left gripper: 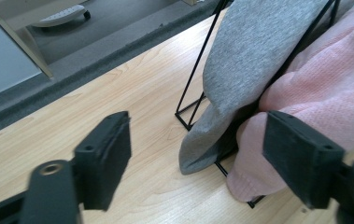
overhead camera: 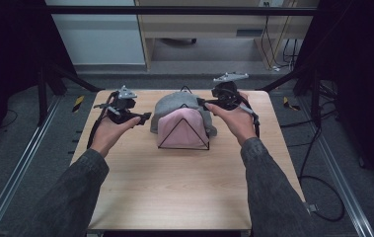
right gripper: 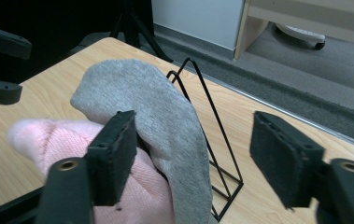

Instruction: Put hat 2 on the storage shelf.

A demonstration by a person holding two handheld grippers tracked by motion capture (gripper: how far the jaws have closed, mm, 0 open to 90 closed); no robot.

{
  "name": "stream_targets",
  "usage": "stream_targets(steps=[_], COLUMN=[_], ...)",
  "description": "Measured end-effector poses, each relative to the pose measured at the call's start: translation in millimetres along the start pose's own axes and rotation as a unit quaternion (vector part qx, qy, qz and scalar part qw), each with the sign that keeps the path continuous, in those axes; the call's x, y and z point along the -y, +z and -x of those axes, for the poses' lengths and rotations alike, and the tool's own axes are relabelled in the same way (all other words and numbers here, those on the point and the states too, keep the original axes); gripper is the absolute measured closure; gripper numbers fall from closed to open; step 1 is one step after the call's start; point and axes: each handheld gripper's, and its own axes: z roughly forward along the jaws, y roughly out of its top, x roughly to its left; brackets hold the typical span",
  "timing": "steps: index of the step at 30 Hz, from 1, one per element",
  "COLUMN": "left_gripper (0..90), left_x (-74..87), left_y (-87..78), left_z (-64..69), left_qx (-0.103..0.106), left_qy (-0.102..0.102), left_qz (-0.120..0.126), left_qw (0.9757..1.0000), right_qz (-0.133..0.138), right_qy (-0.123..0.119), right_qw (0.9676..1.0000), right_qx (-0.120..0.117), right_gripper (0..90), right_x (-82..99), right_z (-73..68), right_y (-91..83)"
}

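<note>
A black wire rack [overhead camera: 184, 147] with triangular ends stands at the middle back of the wooden table [overhead camera: 174, 192]. A grey cloth [overhead camera: 174, 104] is draped over its far part and a pink knitted cloth [overhead camera: 182, 129] over its near part. My left gripper [overhead camera: 146, 117] hovers just left of the cloths, open, with nothing between its jaws. In the left gripper view the grey cloth [left gripper: 254, 56] and pink cloth [left gripper: 324, 84] hang ahead of the gripper [left gripper: 198, 140]. My right gripper [overhead camera: 202, 102] is at the rack's right, open and empty; in its view [right gripper: 195, 140] the grey cloth [right gripper: 156, 107] lies ahead.
The table's near half is bare wood. Grey floor with metal rails [overhead camera: 21, 163] runs along both sides. A light wooden desk [overhead camera: 214, 24] stands behind the table. Cables [overhead camera: 322, 197] lie on the floor at the right, and dark stand legs [overhead camera: 51, 79] at the left.
</note>
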Motion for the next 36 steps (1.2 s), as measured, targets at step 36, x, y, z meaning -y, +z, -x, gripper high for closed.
stream_targets(steps=[36], left_gripper=[4.4], left_x=[36.9], left_y=[-51.7], left_z=[59.1], left_qx=[0.039], left_qy=[0.063], left_qz=[-0.006], left_qw=[0.9972], right_qz=[-0.01], right_qy=[-0.015], right_qw=[0.9998], right_qx=[-0.002], right_gripper=[6.5], right_x=[46.7], right_z=[-39.6], right_y=[-57.8])
